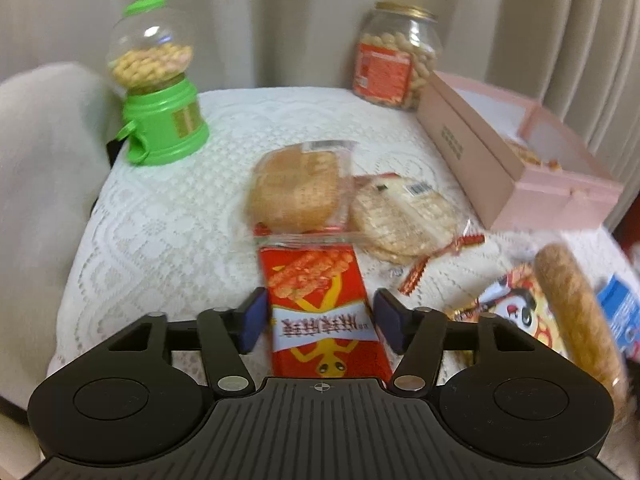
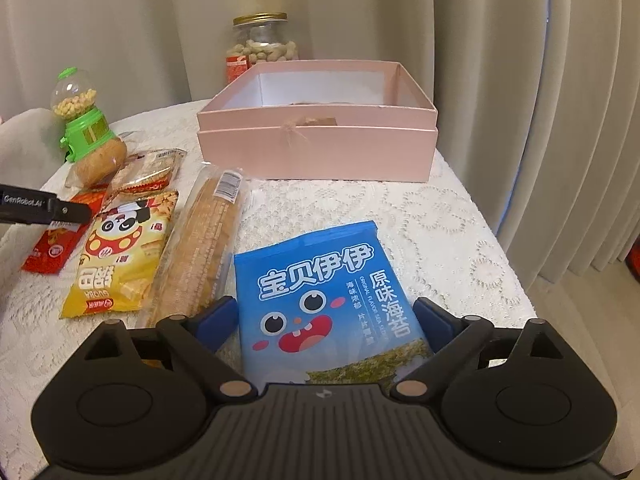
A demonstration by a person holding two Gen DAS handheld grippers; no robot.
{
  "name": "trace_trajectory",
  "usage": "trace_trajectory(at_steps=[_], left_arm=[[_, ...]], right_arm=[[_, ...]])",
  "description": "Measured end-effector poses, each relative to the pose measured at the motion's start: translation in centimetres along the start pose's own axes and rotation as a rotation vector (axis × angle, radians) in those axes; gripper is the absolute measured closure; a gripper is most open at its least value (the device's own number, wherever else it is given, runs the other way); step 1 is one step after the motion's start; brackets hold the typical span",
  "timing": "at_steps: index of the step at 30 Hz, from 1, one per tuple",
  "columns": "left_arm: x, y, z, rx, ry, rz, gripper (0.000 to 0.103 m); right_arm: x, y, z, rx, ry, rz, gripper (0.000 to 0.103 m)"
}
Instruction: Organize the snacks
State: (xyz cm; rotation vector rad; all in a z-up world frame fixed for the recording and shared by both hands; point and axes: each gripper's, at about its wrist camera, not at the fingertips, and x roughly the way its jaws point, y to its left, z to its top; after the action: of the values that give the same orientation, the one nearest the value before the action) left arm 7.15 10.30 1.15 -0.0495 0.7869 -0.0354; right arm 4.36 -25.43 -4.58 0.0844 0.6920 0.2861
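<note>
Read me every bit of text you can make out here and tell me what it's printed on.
"宝贝伊伊" on the blue seaweed packet.
"原味海苔" on the same packet.
"ORIGINAL FLAVOR SEA..." there too; the rest is too small.
"GenRobot.AI" on the left claw.
Yellow panda packet, red snack packet, peanut jar label and bread stick barcode: too blurred or small.

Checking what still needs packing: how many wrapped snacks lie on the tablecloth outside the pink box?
6: red pack, bread bun, rice crackers, yellow panda bag, long biscuit sleeve, blue seaweed bag. More could be hidden.
</note>
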Motion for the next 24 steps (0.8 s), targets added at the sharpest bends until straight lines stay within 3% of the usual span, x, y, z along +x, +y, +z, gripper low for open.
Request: trace_trajectory(at_steps=[2, 5, 8, 13, 18, 20, 24], left_arm=[[0.3, -0.7, -0.1, 0.040, 0.001, 0.003, 0.023], [0.3, -0.7, -0.2, 0.040, -0.007, 0.001, 0.023], [-0.4, 0.2, -0.7, 0.017, -0.030, -0.013, 0.040], [-2.6, 2.3, -2.7, -0.050, -0.050, -0.126, 0.043], [-4.0, 3.7, -4.2, -0.103, -0.064, -0.121, 0.044], [-4.3, 3.8, -4.5, -0.112, -0.068, -0.128, 0.044], [-4.6, 4.3, -5.1, -0.116, -0.081, -0.133, 0.050]], right_arm=[[0.0, 0.2, -0.1, -0.003, -0.001, -0.006, 0.008], [-0.1, 0.3, -0.2, -0.002, -0.005, -0.007, 0.008], [-0.2, 0.3, -0.3, -0.002, -0.006, -0.009, 0.008], [-0.2, 0.7, 0.2, -0.032, 0.006, -0.028, 0.008], [-1.9, 2.9, 2.8, -0.128, -0.078, -0.091, 0.008], [-2.4, 4.1, 4.4, -0.141, -0.097, -0.068, 0.008], [-1.9, 8.0, 7.9, -0.151, -0.055, 0.071, 0.008]])
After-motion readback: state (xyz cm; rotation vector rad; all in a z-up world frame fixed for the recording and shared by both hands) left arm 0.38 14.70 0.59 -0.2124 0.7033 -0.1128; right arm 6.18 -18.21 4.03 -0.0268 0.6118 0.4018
